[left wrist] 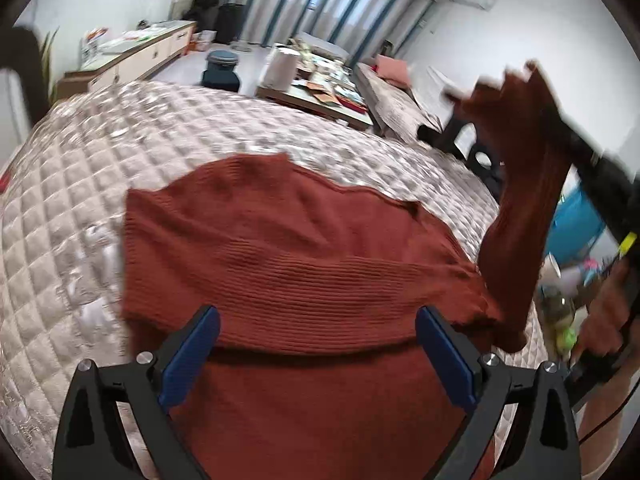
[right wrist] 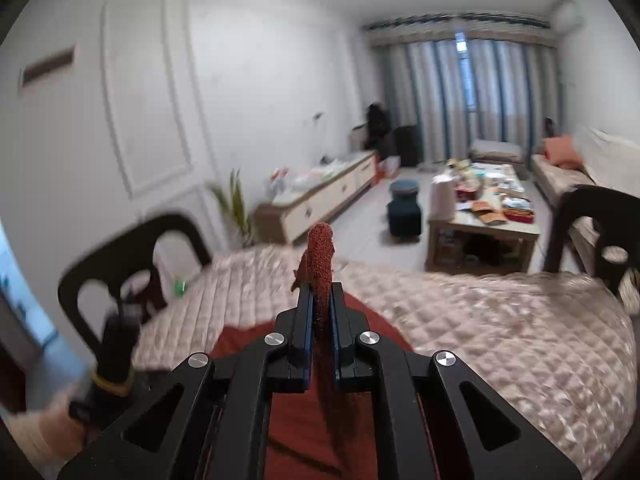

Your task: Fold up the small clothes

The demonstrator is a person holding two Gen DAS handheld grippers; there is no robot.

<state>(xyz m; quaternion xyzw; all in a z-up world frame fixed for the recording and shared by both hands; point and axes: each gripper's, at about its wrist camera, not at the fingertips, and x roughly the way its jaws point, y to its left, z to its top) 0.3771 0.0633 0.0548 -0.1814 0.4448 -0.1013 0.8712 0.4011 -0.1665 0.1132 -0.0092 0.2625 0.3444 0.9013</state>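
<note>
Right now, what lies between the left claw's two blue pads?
In the left wrist view, the open left claw has only the rust-red sweater between its pads, lying on the quilted cover.

**Left wrist view: rust knit on quilted cover**

Rust-red ribbed sweater (left wrist: pixel 288 248) lying on beige quilted cover (left wrist: pixel 80 184). Left gripper (left wrist: pixel 318 354) above it, 2 blue-padded fingers (left wrist: pixel 192 356) spread wide. Right gripper (left wrist: pixel 560 120) lifting 1 sleeve (left wrist: pixel 520 216).

Two wrist views over our quilted worktop (left wrist: pixel 80 184)

Our left camera sits low and close above the rust sweater (left wrist: pixel 304 240), facing the curtains; our right camera looks from higher along its claw (right wrist: pixel 321 312). Both share sweater, quilt, coffee table (right wrist: pixel 484 228).
</note>
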